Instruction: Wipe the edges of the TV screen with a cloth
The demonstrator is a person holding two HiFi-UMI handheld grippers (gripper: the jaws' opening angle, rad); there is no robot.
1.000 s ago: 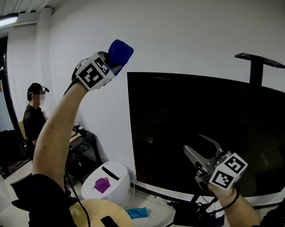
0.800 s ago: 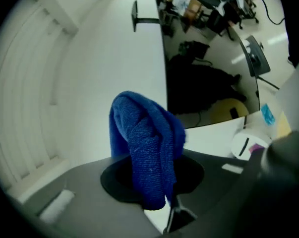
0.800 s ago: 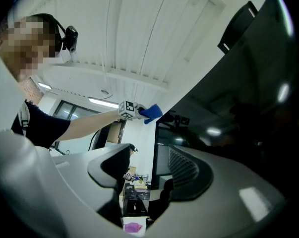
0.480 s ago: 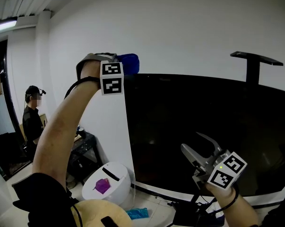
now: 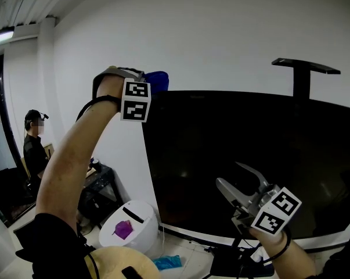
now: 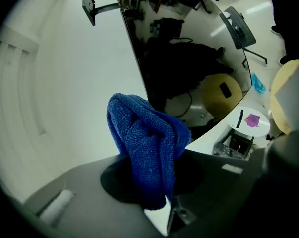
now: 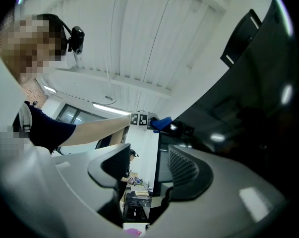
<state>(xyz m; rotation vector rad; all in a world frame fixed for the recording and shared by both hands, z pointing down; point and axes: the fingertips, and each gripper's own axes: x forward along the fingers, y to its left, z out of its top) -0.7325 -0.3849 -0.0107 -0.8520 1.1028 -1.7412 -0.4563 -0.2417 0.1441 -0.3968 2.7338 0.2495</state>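
You are clamping the blue cloth (image 5: pixel 158 79) in the left gripper (image 5: pixel 148 85), jaws closed tight on a bunched fold, so a thick wad is sticking out past the tips. That wad, not the hard jaws, is what is meeting the glass. You are holding that arm high, with the gripper pointing roughly level at the upper left corner of the TV screen (image 5: pixel 250 156), and the cloth is sitting just above that corner, where the top edge and the left edge meet. Whether the fabric is already pressing on the frame I cannot tell; from the left gripper view it is lying right beside the screen's border, with the white wall (image 5: pixel 221 28) behind it.

You are keeping the right gripper (image 7: pixel 149 168) low, in front of the screen's lower edge, jaws spread apart with nothing between them. It looks parked there simply to be clear of the wiping arm.

Judging by this pose, you are at the start of an edge pass, and a corner is a sensible place to begin since either edge can be followed from it. The next stroke is calling for light, steady pressure. The black bracket (image 5: pixel 305 68) rising above the top edge is something to be watching for further along.
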